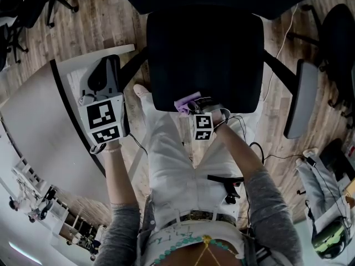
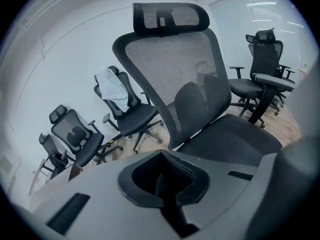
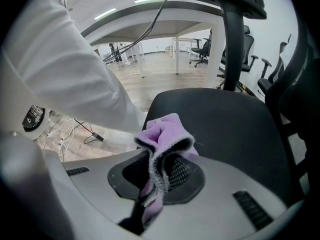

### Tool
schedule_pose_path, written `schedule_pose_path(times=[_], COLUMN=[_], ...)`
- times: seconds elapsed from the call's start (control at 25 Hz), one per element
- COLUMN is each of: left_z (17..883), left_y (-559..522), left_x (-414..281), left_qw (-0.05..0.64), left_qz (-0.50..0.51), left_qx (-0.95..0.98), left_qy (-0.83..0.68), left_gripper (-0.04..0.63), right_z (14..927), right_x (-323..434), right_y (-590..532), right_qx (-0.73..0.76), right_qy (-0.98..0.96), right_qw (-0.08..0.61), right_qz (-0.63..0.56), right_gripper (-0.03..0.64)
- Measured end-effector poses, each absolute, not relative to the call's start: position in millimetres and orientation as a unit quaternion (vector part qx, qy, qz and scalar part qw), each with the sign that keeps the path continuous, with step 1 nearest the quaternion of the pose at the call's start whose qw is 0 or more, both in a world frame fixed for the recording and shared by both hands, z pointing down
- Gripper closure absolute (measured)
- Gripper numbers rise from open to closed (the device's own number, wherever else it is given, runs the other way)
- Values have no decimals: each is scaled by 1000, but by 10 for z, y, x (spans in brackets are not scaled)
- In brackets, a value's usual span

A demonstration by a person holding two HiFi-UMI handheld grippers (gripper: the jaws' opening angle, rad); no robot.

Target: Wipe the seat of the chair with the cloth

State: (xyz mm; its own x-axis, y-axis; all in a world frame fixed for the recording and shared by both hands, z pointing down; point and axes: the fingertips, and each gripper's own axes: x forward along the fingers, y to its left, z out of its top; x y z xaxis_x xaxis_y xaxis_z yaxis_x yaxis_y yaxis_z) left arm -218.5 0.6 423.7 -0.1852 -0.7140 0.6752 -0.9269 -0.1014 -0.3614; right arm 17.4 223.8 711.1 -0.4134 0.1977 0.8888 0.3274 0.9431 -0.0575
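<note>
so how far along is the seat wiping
Done: the cloth is pinched in the right hand-held gripper. In hand: it is at the front edge of the chair seat. Left: the strokes across the seat; no wiped patch shows. The left hand-held gripper is shut, empty.

Cloth (image 3: 162, 134) lilac, grey edging. Chair seat (image 3: 220, 119) plain black. Backrest (image 2: 170, 79) black mesh. Marker cubes (image 1: 104, 121) black-white squares. Trousers (image 1: 172, 165) white. Sleeves (image 1: 272, 204) grey. Floor (image 1: 100, 15) pale wood-grain.

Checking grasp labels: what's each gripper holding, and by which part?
Right gripper is shut on the purple cloth, pinching a bunched fold; left gripper holds nothing, jaws together.
</note>
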Motion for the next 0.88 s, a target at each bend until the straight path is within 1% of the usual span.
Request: schedule_pose_path(times=[0.52,0.88], left_z=[4220,4237], left_y=[24,29], left_x=[-2189,-2167], left_qw=[129,132], left_qz=[407,409], left_qx=[621,619], left_qy=[-658,-657], left_gripper=[588,588], right_z=[7122,7190], right_x=[478,822], right_y=[2148,2075], right_qx=[-136,-112], right_qy=[-833,-824], right_qw=[534,553], right_qz=[-51,-43], right_gripper=[569,569])
